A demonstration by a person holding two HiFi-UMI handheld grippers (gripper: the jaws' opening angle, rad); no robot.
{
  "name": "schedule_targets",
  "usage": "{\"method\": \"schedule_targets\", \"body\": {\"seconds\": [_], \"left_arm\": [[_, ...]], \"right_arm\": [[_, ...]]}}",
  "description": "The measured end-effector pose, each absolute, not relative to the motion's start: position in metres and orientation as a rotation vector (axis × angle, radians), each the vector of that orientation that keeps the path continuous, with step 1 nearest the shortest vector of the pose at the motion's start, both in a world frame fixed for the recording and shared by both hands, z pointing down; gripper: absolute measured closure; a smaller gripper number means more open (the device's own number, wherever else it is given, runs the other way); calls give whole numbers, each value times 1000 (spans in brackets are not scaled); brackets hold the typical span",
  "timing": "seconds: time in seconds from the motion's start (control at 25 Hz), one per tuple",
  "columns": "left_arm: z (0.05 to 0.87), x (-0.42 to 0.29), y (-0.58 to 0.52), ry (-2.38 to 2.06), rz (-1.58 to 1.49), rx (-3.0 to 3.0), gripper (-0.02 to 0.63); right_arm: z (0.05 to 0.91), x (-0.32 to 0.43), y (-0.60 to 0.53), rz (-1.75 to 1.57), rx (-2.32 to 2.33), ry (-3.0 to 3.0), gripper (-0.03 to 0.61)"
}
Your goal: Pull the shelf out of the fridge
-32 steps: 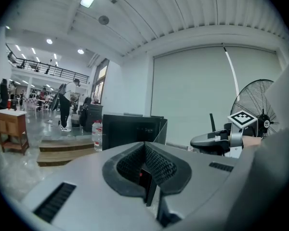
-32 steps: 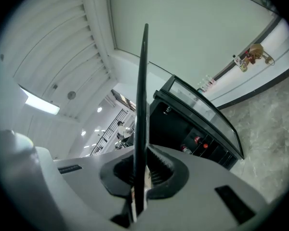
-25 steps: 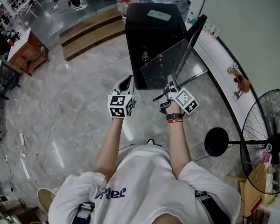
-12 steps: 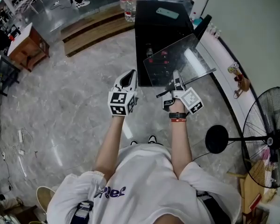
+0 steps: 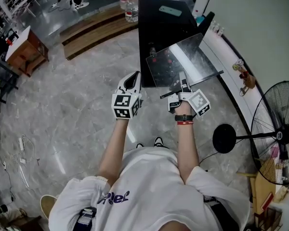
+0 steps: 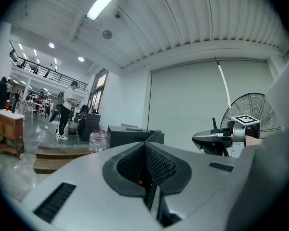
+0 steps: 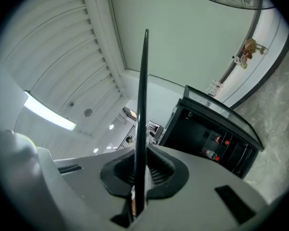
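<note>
Head view looks down past your white T-shirt (image 5: 149,186) and both forearms to the two grippers, held out over the marbled floor (image 5: 72,109). Your left gripper (image 5: 131,84) hangs free just left of the shelf. In the left gripper view its jaws are pressed together with nothing between them. Your right gripper (image 5: 183,84), above a dark watch (image 5: 183,119) on that wrist, pinches the near edge of the glass shelf (image 5: 180,57). In the right gripper view that edge shows as a thin dark line rising from between the closed jaws. The shelf is held tilted in front of the open black fridge (image 5: 164,30). You cannot tell from these views whether its far edge touches the cabinet. The fridge door (image 5: 206,24) stands swung open to the right, next to the pale wall. A flat pale-green object (image 5: 170,11) lies on the fridge top, and the right gripper view shows red-capped items (image 7: 220,141) inside. To your right, near the wall, stands a pedestal fan (image 5: 277,138). Beyond the fridge there are water bottles (image 5: 130,8) and a low wooden platform (image 5: 94,32). Farther back, the left gripper view shows a person (image 6: 66,110) standing in the hall.
</note>
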State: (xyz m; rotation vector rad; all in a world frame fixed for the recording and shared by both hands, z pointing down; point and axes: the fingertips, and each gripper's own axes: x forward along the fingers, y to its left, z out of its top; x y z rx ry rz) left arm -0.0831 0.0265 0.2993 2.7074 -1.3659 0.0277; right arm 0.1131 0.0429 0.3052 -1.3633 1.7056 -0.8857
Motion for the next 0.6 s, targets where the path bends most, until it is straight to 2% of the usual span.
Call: {"method": "schedule_targets", "body": {"seconds": [0.6], "left_arm": [[305, -98, 52, -1286, 51, 2759, 597]], "right_arm": [[332, 95, 64, -945, -1332, 1604, 554]]}}
